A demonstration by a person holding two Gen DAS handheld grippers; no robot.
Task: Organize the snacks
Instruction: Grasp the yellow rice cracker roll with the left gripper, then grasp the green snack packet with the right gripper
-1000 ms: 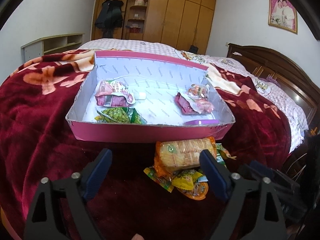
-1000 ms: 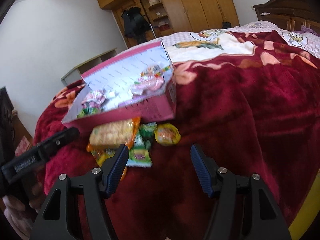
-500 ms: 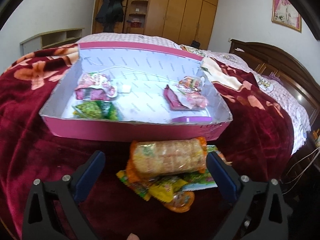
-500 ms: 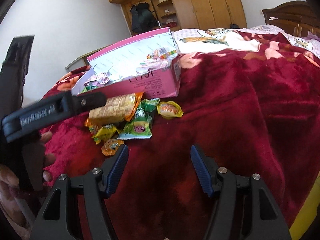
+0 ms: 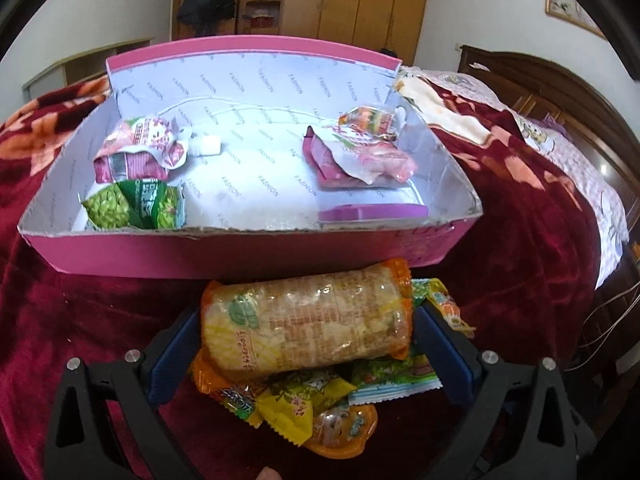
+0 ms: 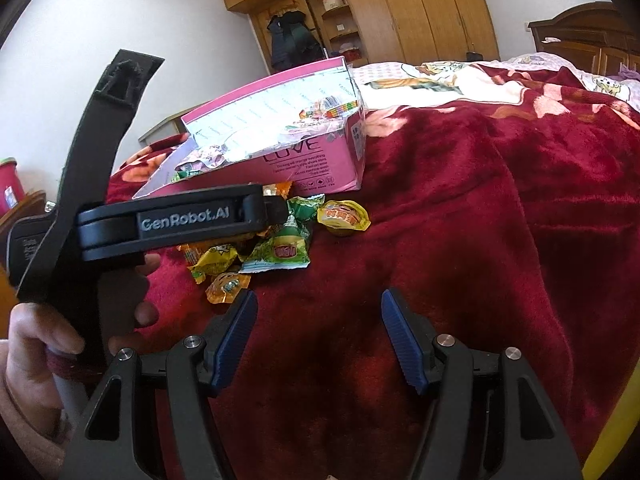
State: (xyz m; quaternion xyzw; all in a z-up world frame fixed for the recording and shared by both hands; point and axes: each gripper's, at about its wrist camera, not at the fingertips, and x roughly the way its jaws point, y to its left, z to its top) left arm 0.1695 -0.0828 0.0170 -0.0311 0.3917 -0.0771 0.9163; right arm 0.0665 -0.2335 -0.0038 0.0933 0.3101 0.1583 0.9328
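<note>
Your left tongs [image 5: 306,338] straddle the cracker roll [image 5: 306,328], one blue pad at each end of the packet; whether the pads press it or only flank it cannot be told from the left wrist view. The roll lies atop a heap of small snack packets [image 5: 320,408] on the red blanket [image 5: 80,320], just in front of the pink box [image 5: 240,248]. Inside the box: a green pea packet [image 5: 132,208] and a pink pouch [image 5: 140,152] at the left, pink-and-white wrappers [image 5: 360,156] at the right (the middle of the floor is bare lining). Your right tongs [image 6: 318,340] hang released over the blanket, holding nothing, near the heap. A yellow jelly cup [image 6: 343,218] sits just beside the box's corner, apart from the heap.
</note>
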